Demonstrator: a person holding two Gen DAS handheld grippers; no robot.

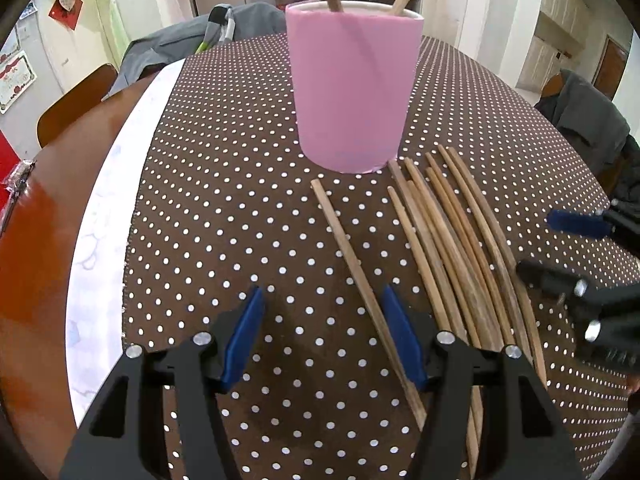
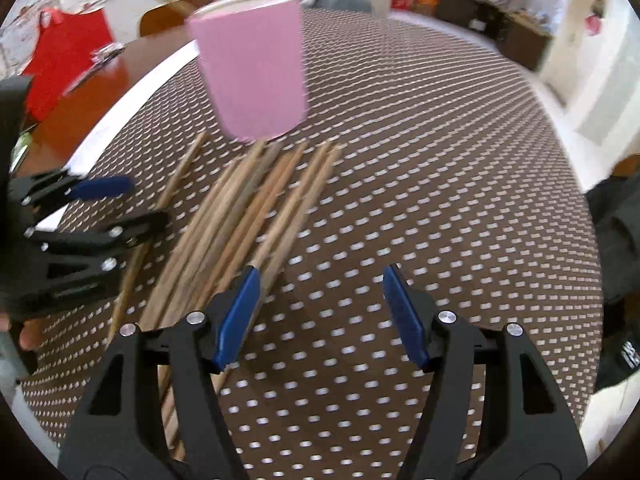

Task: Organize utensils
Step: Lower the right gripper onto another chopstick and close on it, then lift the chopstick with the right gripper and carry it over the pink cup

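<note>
Left tool (image 1: pixel 322 334): blue pads apart, nothing clamped; it hangs over the dotted cloth in front of the pink cup, and one lone chopstick runs under its right pad.
Right tool (image 2: pixel 320 312): pads apart and empty, over bare cloth to the right of the chopstick bundle; this view is blurred.
Desk (image 1: pixel 60 208): brown wood, bare to the left of the pink cup.
Cloth (image 1: pixel 224 208): brown with white dots, under the pink cup; a white strip edges it on the left.
Pink cup (image 1: pixel 352 88): upright, two sticks standing in it.
Chopstick bundle (image 1: pixel 456 240): loose on the cloth, its far ends just beside the cup's base.
Lone chopstick (image 1: pixel 352 264): apart from the bundle, on its left.
Surroundings: grey garment (image 1: pixel 180 44) and chair behind the cup.
</note>
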